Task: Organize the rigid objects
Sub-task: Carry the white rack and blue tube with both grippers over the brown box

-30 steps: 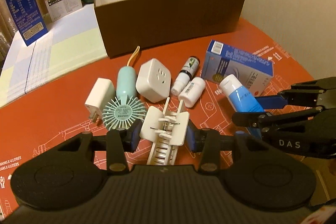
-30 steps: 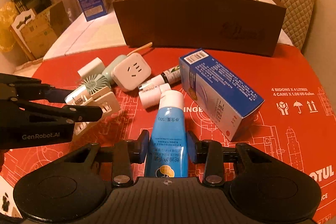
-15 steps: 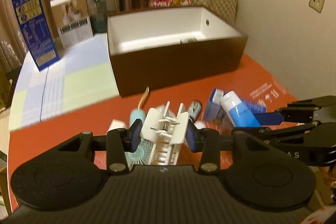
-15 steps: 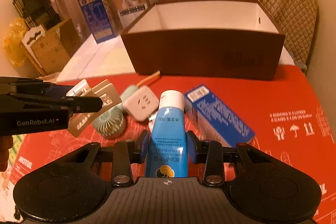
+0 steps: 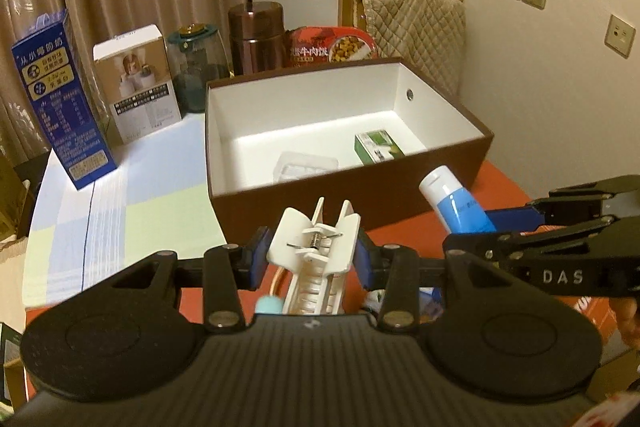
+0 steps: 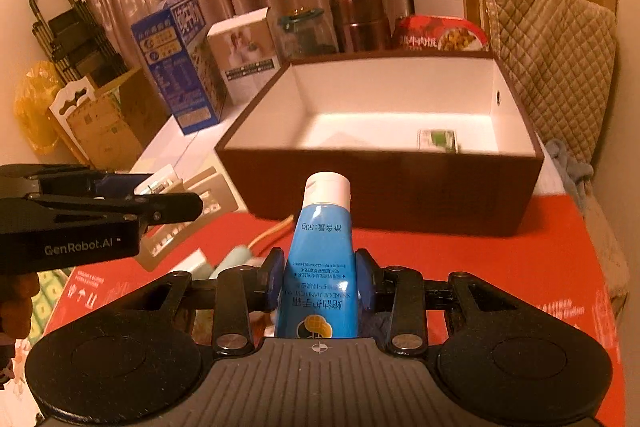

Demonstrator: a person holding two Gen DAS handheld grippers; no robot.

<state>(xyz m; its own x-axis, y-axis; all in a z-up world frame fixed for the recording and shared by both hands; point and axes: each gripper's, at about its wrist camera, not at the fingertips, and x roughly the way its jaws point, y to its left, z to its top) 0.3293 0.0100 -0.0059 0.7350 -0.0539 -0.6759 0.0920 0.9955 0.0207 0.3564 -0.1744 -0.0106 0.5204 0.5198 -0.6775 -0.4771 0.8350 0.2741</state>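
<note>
My left gripper is shut on a white plastic clip and holds it in the air in front of the brown box. My right gripper is shut on a blue hand-cream tube with a white cap, also raised in front of the box. The tube shows in the left wrist view, the clip in the right wrist view. The box's white inside holds a green and white carton and a clear plastic tray.
Behind the box stand a blue carton, a white carton, a glass jar, a brown flask and a red food pack. A mint fan handle lies on the red mat below.
Both grippers have risen from the red mat with their objects, toward the box. The box's inside has come into view and the items on the mat have dropped out of sight.
</note>
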